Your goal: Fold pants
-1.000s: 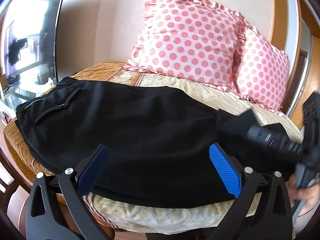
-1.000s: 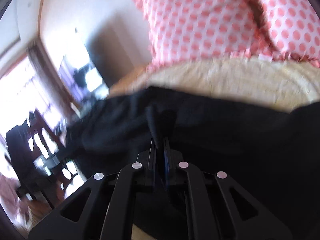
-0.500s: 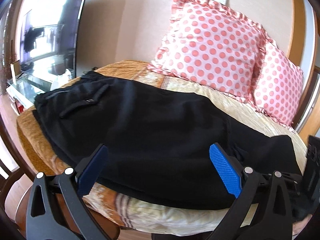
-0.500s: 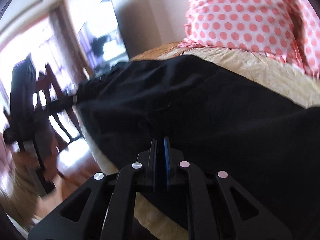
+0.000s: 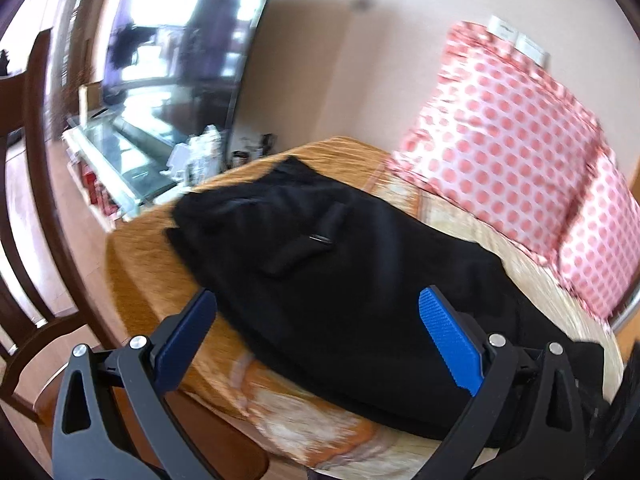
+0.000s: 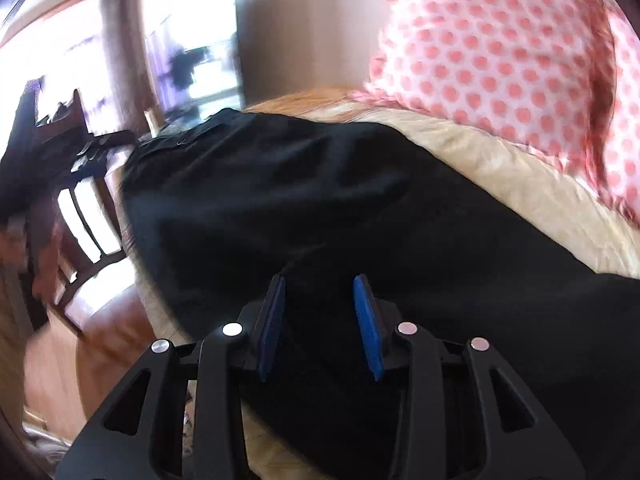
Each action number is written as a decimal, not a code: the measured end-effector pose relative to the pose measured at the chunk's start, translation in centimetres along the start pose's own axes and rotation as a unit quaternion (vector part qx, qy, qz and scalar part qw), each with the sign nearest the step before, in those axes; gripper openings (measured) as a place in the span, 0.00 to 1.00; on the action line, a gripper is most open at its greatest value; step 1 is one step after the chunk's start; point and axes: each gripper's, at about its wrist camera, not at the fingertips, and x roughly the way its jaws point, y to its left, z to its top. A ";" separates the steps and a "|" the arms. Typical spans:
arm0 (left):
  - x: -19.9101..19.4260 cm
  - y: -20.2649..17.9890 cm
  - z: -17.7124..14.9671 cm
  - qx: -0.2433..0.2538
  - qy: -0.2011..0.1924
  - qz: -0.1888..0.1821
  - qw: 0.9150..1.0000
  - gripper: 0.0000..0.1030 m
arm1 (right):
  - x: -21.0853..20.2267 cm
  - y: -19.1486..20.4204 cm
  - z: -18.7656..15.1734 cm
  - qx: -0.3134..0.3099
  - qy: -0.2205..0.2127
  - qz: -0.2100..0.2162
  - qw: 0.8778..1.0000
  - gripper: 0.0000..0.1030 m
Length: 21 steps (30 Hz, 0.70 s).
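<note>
- The black pants (image 5: 340, 280) lie flat on the bed (image 5: 144, 256), long axis running from the far left to the near right in the left wrist view.
- The waistband end (image 5: 224, 204) points toward the bed's far-left edge, with a flapped back pocket (image 5: 308, 240) facing up; the leg end runs off to the lower right, behind the gripper frame.
- In the right wrist view the pants (image 6: 360, 208) stretch from the upper left to the lower right across the cream and orange bedcover.
- The left gripper (image 5: 316, 332) hangs over the near edge of the pants, jaws spread wide, blue pads (image 5: 448, 344) apart with nothing between them; the cloth lies beyond and below the fingertips, and contact cannot be judged.
- The right gripper (image 6: 320, 312) stands partly parted, a clear gap between its blue pads (image 6: 368, 328); black cloth fills the view behind the gap, but whether any fold sits between the pads cannot be told.
- Two pink polka-dot pillows (image 5: 512, 128) lean against the wall at the head of the bed, well apart from the pants.
- A television (image 5: 176, 40) and a glass-topped stand (image 5: 120, 152) sit beyond the bed's far-left side; a dark wooden chair (image 5: 24, 208) stands at the left edge.
- No readable writing or brand shows; both views are blurred.
</note>
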 end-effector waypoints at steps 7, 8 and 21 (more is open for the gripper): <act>2.5 5.4 2.4 -0.083 0.051 -0.028 0.995 0.97 | -0.5 -1.3 -0.5 0.039 -0.001 0.041 0.998 0.56; 2.9 5.9 2.5 -0.093 0.056 -0.038 0.993 0.97 | -0.5 -1.2 -0.5 0.037 -0.002 0.040 0.999 0.56; 5.8 9.2 3.9 -0.194 0.090 -0.089 0.973 0.94 | -0.4 -1.1 -0.3 0.032 -0.005 0.042 0.999 0.63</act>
